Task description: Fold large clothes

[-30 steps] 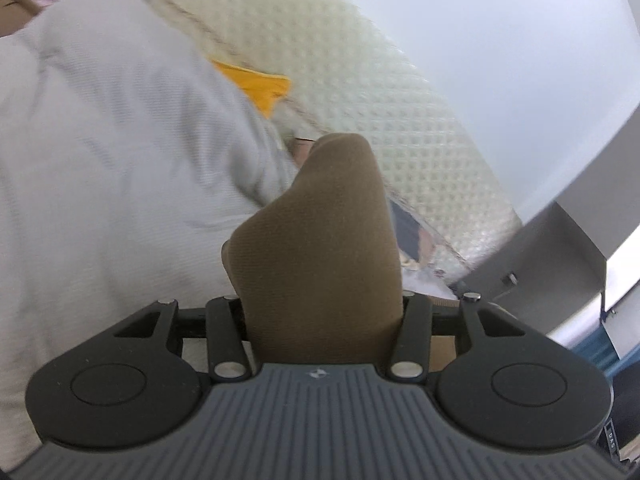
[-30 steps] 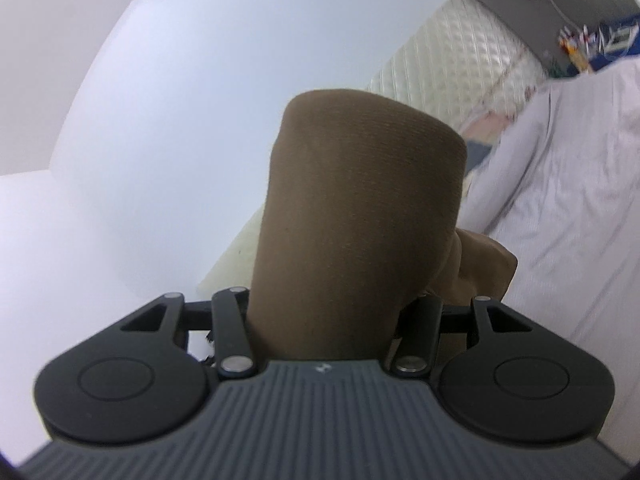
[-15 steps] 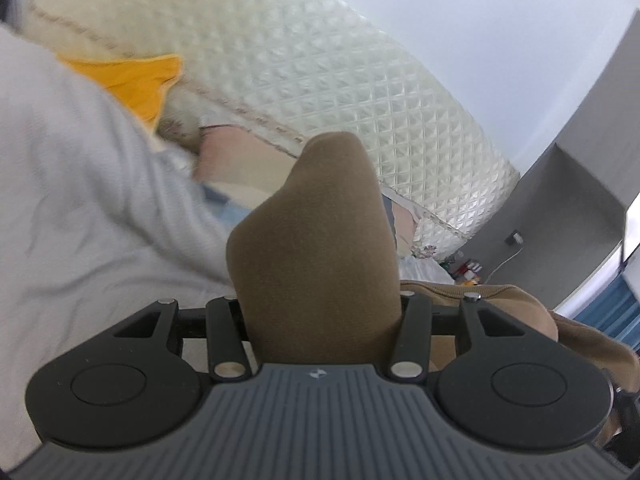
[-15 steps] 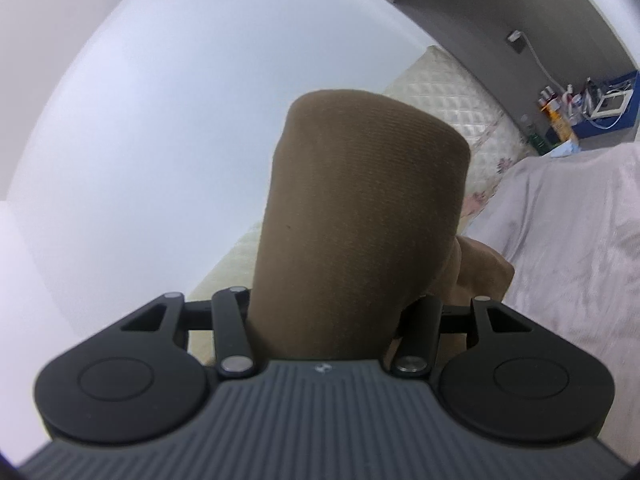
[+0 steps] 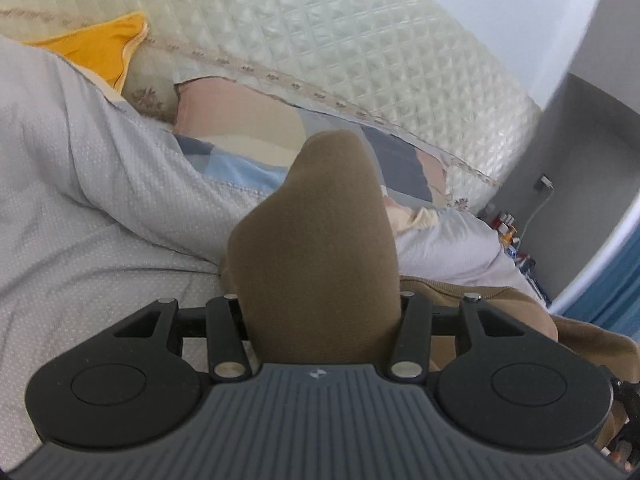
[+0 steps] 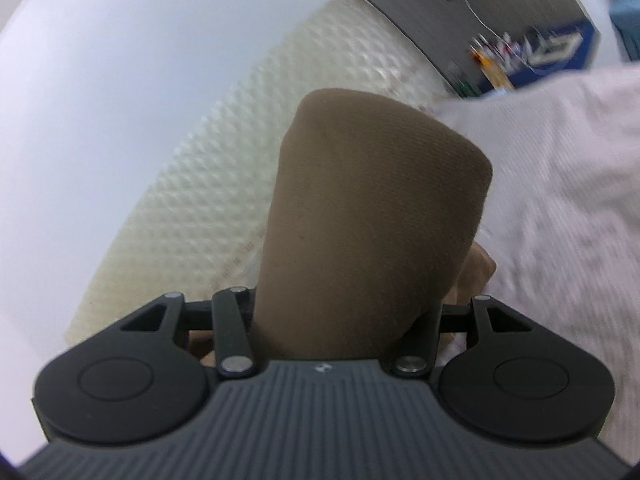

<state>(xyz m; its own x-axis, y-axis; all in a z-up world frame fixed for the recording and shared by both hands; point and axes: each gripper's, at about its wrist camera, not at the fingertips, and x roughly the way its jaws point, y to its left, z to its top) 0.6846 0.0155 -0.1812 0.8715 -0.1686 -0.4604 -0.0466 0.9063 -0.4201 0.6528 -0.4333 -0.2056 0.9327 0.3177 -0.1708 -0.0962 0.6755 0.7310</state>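
A brown garment (image 5: pixel 320 240) fills the middle of the left wrist view, draped over the fingers of my left gripper (image 5: pixel 320 216), which is shut on it. More of the garment (image 5: pixel 500 304) trails off to the right over the bed. In the right wrist view the same brown garment (image 6: pixel 372 220) covers my right gripper (image 6: pixel 372 200), which is shut on it. Both sets of fingers are hidden under the cloth. Both grippers hold the garment above the grey bedsheet (image 5: pixel 80 208).
A quilted cream headboard (image 5: pixel 340 40) runs along the back, with a patchwork pillow (image 5: pixel 240 120) and a yellow cloth (image 5: pixel 96 48) against it. The grey sheet (image 6: pixel 560 200) lies to the right. A cluttered side table (image 6: pixel 520 52) stands by the grey wall.
Both grippers have swung with the garment. The left view has turned from the sheet toward the headboard and pillow. The right view has tilted, bringing more bed and headboard into sight.
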